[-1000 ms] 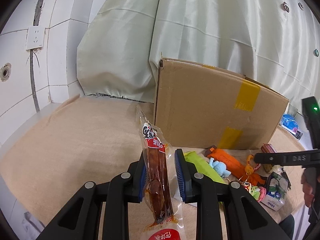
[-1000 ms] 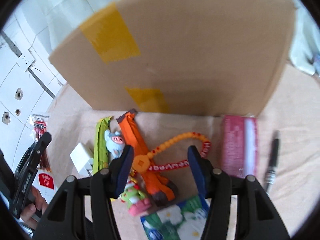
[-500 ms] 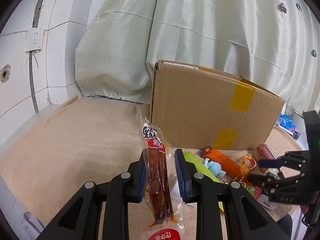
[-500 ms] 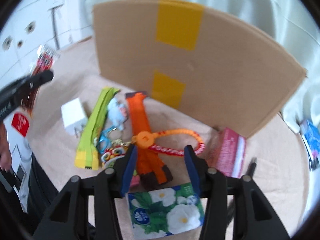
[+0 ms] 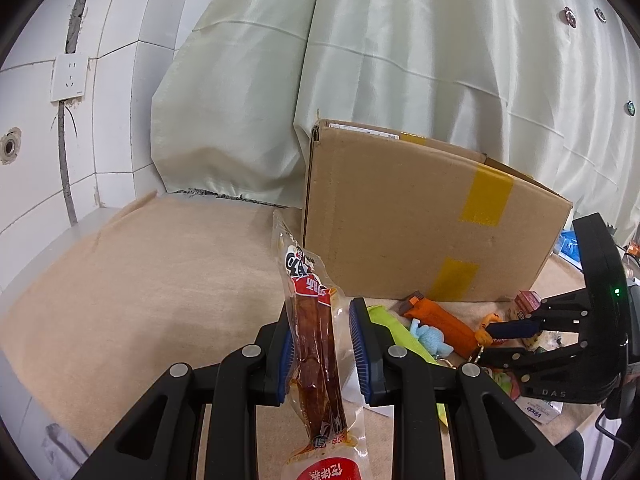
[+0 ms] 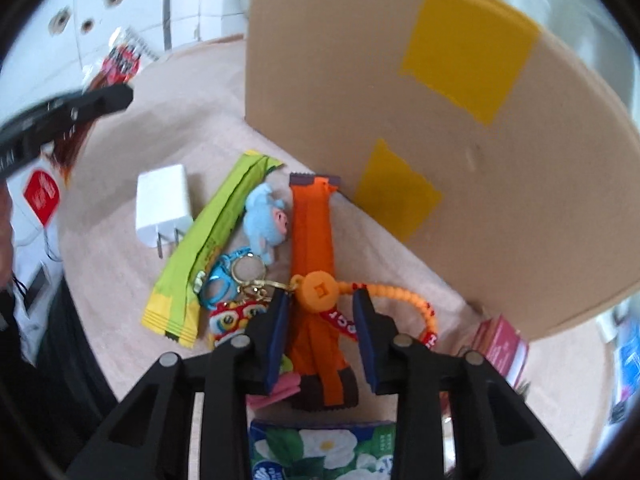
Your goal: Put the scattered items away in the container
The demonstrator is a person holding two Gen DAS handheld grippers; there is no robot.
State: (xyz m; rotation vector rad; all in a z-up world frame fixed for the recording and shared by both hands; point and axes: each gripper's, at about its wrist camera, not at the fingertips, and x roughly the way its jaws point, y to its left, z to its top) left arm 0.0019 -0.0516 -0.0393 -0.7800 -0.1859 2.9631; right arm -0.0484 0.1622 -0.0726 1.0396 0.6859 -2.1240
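Note:
A cardboard box (image 5: 400,220) with yellow tape stands upright on the beige table. My left gripper (image 5: 320,312) is shut on a clear sausage snack packet (image 5: 316,344), held upright in front of the box's left corner. My right gripper (image 6: 320,300) points down over the pile at the box's foot. Its jaws are closing, with the orange snack packet (image 6: 312,232) and an orange bead keychain (image 6: 400,294) between the pads, which do not touch them. From the left wrist view the right gripper (image 5: 486,344) shows at the right, low over the items.
Beside the orange packet lie a green packet (image 6: 212,248), a blue plush (image 6: 266,222), a white charger (image 6: 164,204), a lion-face keychain (image 6: 232,314), a tissue pack (image 6: 324,452) and a pink packet (image 6: 500,348). A curtain hangs behind the box and a tiled wall stands at the left.
The right gripper has rolled, sunk toward the orange packet and narrowed its jaws around it. The left gripper and its sausage packet have kept still.

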